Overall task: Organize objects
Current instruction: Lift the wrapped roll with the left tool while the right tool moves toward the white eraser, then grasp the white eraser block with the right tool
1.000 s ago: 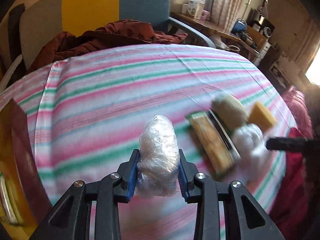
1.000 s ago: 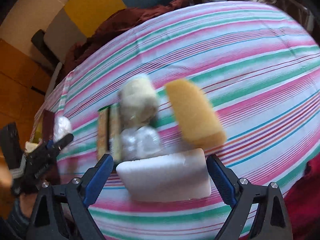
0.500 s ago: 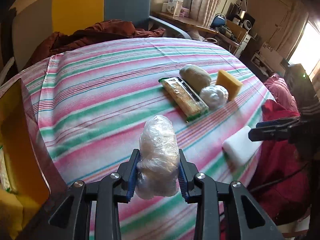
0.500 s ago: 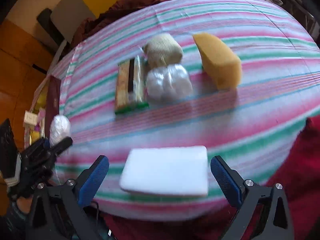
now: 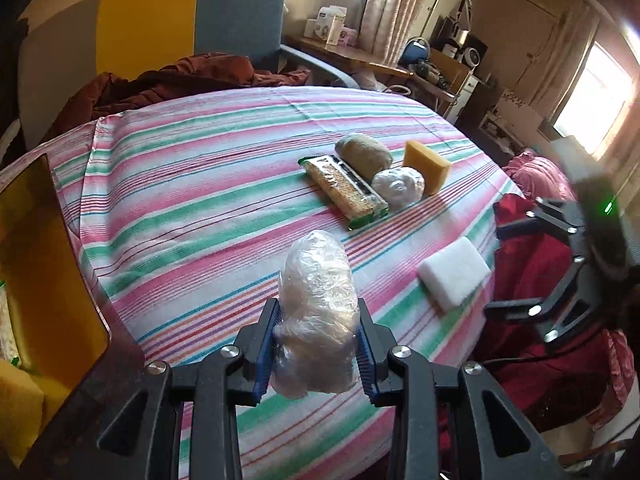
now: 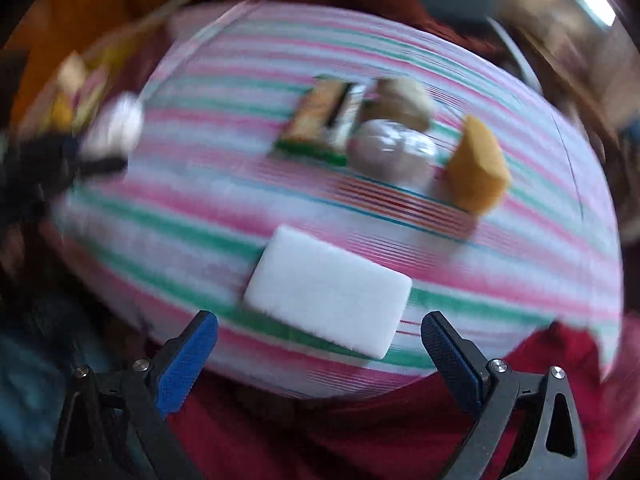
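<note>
While the left tongs (image 5: 316,354) clench a plastic-wrapped bundle (image 5: 316,308), the right tongs (image 6: 320,344) gape wide. A white sponge (image 6: 328,300) lies free on the desk (image 5: 180,200).

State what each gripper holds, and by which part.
Left gripper: plastic-wrapped bundle, pinched at its lower end. Right gripper: nothing; fingers open, clear of the white sponge.

On the surface (image 5: 192,184), right of centre in the left wrist view, a snack packet (image 5: 345,191), a roll (image 5: 363,153), a wrapped ball (image 5: 398,186) and a sponge (image 5: 426,164) cluster together. A foam block (image 5: 454,272) lies apart, lower right. A bin (image 5: 44,280) stands at left.
</note>
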The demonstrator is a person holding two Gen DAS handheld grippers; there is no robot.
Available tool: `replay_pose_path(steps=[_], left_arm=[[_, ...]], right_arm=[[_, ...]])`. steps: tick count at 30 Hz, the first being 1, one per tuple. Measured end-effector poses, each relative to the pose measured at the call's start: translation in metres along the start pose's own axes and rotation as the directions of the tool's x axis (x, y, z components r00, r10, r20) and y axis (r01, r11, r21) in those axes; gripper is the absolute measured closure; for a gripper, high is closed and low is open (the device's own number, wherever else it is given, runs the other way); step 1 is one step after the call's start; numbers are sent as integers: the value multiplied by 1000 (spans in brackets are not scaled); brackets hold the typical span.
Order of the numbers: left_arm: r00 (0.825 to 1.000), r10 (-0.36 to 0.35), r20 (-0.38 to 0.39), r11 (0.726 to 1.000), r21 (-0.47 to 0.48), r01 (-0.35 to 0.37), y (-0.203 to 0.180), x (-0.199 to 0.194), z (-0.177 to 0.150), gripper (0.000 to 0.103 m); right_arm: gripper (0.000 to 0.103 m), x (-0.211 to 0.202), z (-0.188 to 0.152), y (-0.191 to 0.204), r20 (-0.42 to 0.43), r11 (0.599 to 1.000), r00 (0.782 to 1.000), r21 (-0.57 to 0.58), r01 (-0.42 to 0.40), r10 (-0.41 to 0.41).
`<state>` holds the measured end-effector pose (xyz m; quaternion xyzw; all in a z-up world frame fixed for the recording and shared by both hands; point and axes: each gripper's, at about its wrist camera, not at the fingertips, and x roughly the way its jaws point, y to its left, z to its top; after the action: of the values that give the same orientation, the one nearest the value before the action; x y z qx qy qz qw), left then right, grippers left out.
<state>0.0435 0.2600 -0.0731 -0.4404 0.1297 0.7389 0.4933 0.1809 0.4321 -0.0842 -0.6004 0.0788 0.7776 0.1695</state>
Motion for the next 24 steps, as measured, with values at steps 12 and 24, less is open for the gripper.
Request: replay_pose_path(steps=[12, 24], left_arm=[[997, -73, 31, 997, -11, 74, 3, -26, -14, 68], [995, -28, 93, 984, -171, 43, 46, -54, -28, 68]], right_arm=[[13, 50, 23, 0, -176, 952, 984, -304, -26, -29], [25, 19, 17, -19, -109, 984, 994, -177, -38, 19]])
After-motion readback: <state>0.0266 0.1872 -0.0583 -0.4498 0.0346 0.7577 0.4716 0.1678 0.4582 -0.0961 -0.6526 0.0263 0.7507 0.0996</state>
